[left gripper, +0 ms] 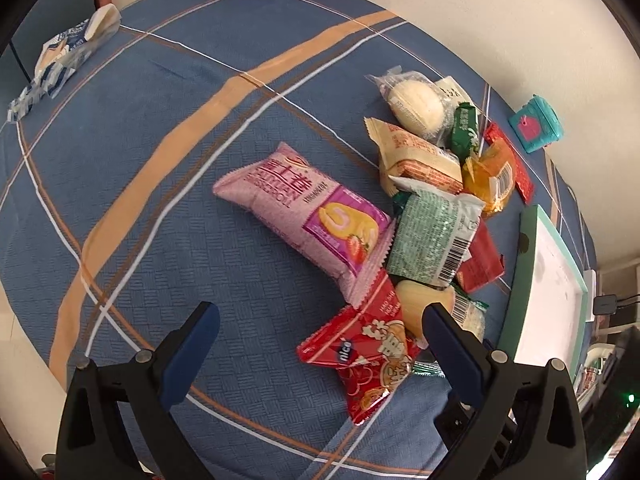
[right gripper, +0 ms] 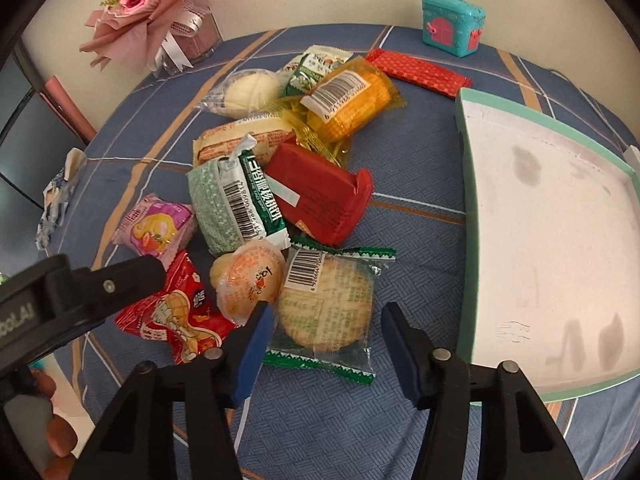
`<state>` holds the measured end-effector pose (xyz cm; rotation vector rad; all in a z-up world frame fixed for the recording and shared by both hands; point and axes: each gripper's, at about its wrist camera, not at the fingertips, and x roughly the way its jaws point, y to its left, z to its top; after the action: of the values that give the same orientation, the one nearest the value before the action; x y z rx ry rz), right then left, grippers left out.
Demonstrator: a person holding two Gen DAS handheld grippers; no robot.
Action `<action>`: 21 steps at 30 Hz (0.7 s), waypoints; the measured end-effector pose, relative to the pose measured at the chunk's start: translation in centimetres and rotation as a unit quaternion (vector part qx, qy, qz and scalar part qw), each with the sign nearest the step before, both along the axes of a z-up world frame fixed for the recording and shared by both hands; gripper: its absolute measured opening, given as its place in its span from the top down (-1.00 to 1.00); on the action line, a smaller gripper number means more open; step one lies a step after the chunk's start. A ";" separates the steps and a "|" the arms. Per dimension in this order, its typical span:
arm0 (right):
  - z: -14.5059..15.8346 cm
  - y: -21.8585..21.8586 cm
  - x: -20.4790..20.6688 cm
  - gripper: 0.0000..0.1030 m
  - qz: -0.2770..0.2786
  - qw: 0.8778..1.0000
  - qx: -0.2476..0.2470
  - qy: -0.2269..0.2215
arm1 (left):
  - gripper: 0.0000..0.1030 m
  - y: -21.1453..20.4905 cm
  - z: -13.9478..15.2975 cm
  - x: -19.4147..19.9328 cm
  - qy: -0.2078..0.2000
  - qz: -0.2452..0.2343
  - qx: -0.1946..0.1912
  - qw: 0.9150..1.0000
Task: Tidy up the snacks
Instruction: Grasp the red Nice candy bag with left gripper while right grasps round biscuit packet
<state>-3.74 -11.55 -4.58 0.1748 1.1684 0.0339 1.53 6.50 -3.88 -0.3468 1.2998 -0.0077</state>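
bench [right gripper: 400, 240]: A blue checked cloth is covering it, and all the snacks are still lying on it.
tray [right gripper: 560, 216]: This white tray with a green rim is sitting just to the right of the right tongs. Nothing is lying in it yet, so the sorting looks like it is only starting.
snack pile [right gripper: 280, 184]: About a dozen packs are lying in a heap in front of both tongs, all waiting to be put away.
pink roll pack [left gripper: 304, 216]: It is lying ahead of the left tongs, at the left edge of the heap.
round cracker pack [right gripper: 324, 312]: It is sitting between the fingers of the right tongs [right gripper: 326, 336], which are standing close on each side without squeezing it yet. It looks like the first snack to go.
left tongs [left gripper: 320, 324]: They are hanging wide apart above the red peanut pack [left gripper: 364, 360], holding nothing.
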 end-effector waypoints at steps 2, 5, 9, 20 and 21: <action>-0.1 0.1 0.2 -0.04 0.001 1.000 -0.012 0.003 | -0.97 -0.4 -0.2 0.0 0.005 -0.008 0.000 1.000; -0.1 0.1 0.2 -0.01 0.001 1.000 -0.018 0.005 | -0.96 -0.9 -0.5 0.1 0.013 -0.016 0.005 1.000; -0.2 0.2 -0.2 -0.01 -0.005 0.999 -0.031 0.010 | -0.70 -1.5 -1.3 0.1 0.031 -0.024 0.012 0.999; -0.5 -0.1 -2.0 0.00 -0.021 0.999 -0.034 0.030 | 0.00 -3.1 -3.0 -0.6 0.058 -0.058 0.028 0.996; -0.4 -0.1 -2.1 0.00 -0.021 0.999 -0.034 0.030 | 0.00 -3.3 -3.0 -0.6 0.058 -0.060 0.031 0.996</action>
<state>-5.88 -11.67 -4.99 0.1411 1.2230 -0.0488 0.95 3.20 -6.84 -0.2184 1.4310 -0.0496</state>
